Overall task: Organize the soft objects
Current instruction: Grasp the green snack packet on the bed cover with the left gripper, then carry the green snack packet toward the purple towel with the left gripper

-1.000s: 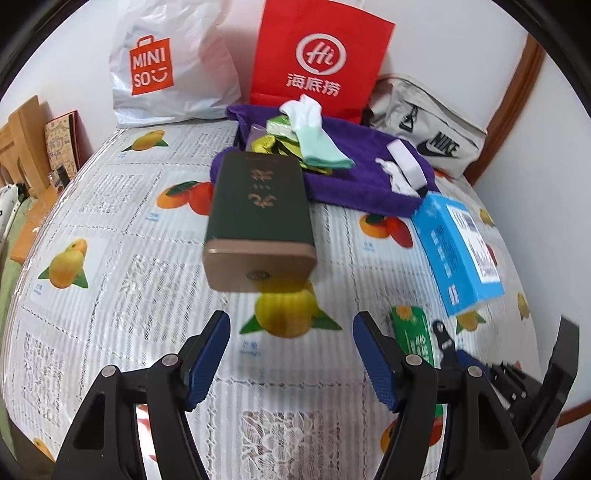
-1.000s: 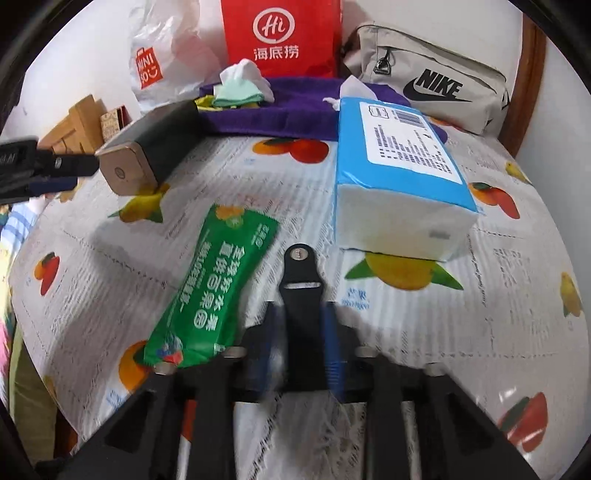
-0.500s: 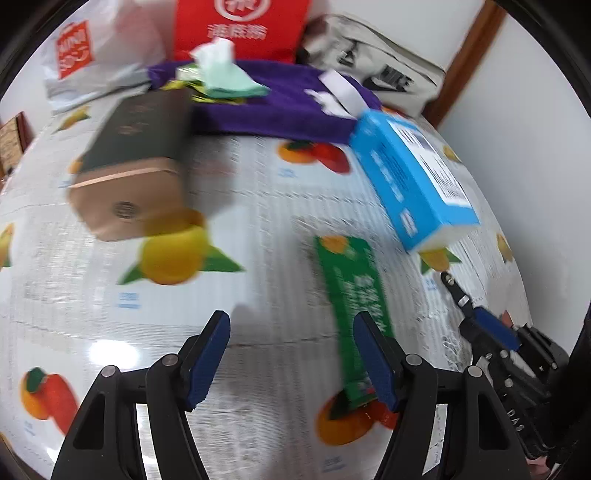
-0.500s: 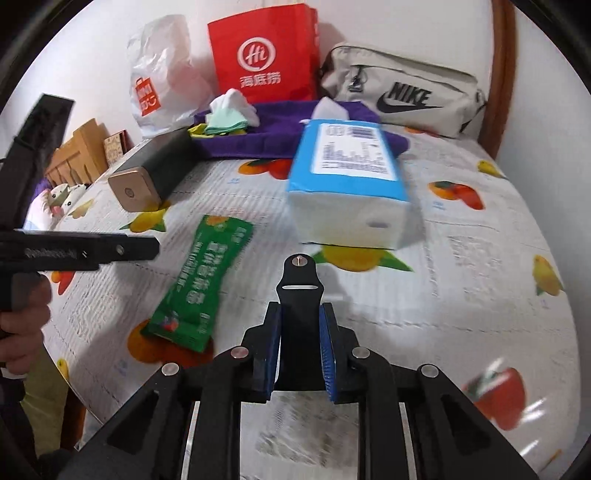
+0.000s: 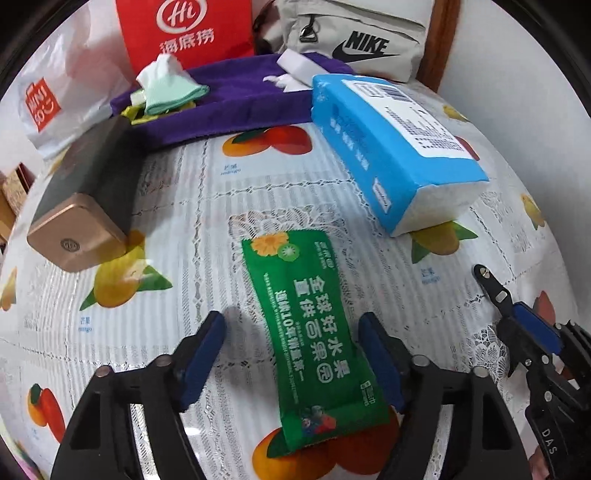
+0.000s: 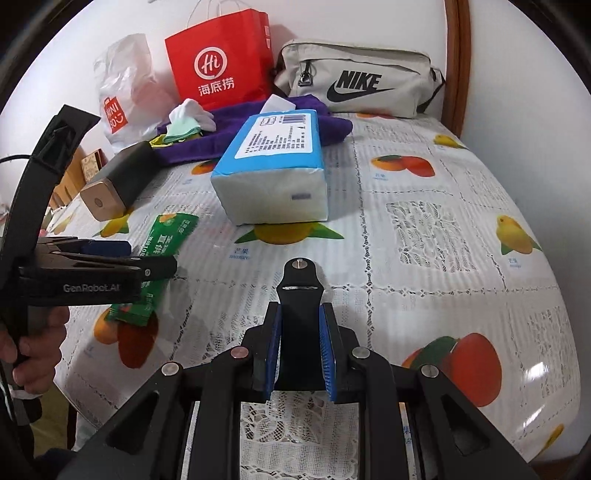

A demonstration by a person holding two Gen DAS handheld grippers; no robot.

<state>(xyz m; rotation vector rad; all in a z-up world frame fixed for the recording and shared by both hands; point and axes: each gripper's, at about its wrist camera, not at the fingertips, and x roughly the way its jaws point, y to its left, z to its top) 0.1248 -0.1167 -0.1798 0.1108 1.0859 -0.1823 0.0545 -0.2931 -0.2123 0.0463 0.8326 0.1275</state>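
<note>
Left wrist view: the left hand-held gripper [image 5: 291,354] hangs over the counter [image 5: 177,206] with its jaws wide apart, and the green pouch [image 5: 310,332] lies flat between them, nearer the right finger, not pressed by either pad. Ahead and to the right of that hand-held gripper lies the blue tissue pack [image 5: 391,147]; ahead and to the left lies a dark box [image 5: 88,199] with a gold end. Beyond both, a purple cloth [image 5: 236,103] carries a mint sock [image 5: 166,88] and some white pieces, with a red bag [image 5: 184,33], a white bag [image 5: 48,99] and a grey pouch [image 5: 354,37] against the wall behind. The right hand-held gripper [image 5: 517,314] shows at the lower right edge. In the right wrist view, the right hand-held gripper [image 6: 299,332] has its jaws narrow, closed on a black strap piece [image 6: 299,314] that sticks out past the fingertips. The tissue pack [image 6: 277,173] sits straight ahead of it, and the green pouch [image 6: 162,258] is off to its left, partly hidden by the left hand-held gripper [image 6: 110,258], whose handle a hand [image 6: 33,350] holds.
</note>
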